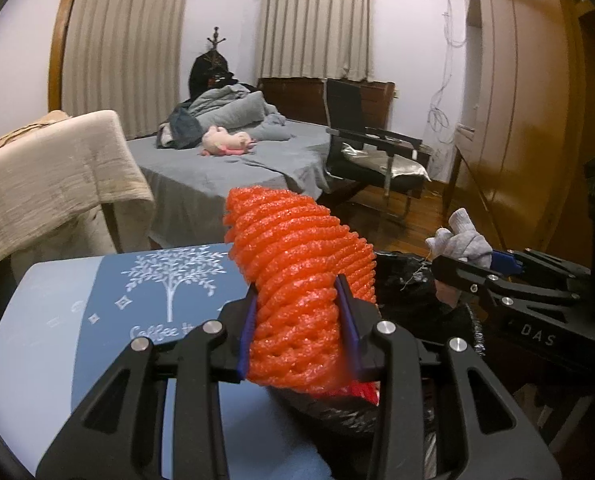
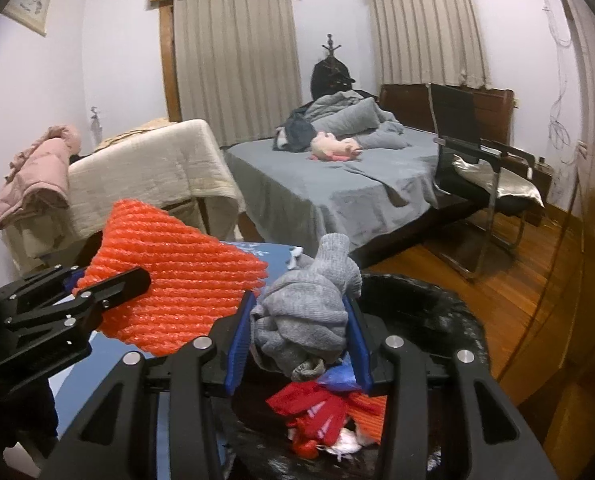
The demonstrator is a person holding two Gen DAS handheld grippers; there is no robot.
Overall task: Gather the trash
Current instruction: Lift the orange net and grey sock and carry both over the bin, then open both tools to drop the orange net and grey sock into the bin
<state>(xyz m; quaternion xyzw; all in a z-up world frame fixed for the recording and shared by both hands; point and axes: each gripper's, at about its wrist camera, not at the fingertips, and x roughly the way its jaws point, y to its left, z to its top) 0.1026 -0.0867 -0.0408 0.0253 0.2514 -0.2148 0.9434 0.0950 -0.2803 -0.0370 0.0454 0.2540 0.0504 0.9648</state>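
A home bedroom: a bed (image 2: 337, 188) with grey sheets and a pink plush toy (image 2: 335, 147) on it, curtained windows (image 2: 237, 64) behind it, a wooden wardrobe (image 1: 517, 92) beside it.

Blue printed tabletop (image 1: 97, 300) beside the black-lined bin (image 2: 437, 312) holding scraps (image 2: 321, 412)

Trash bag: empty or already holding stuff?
Already holding stuff: the black trash bag is open, with red scraps and an orange piece inside.
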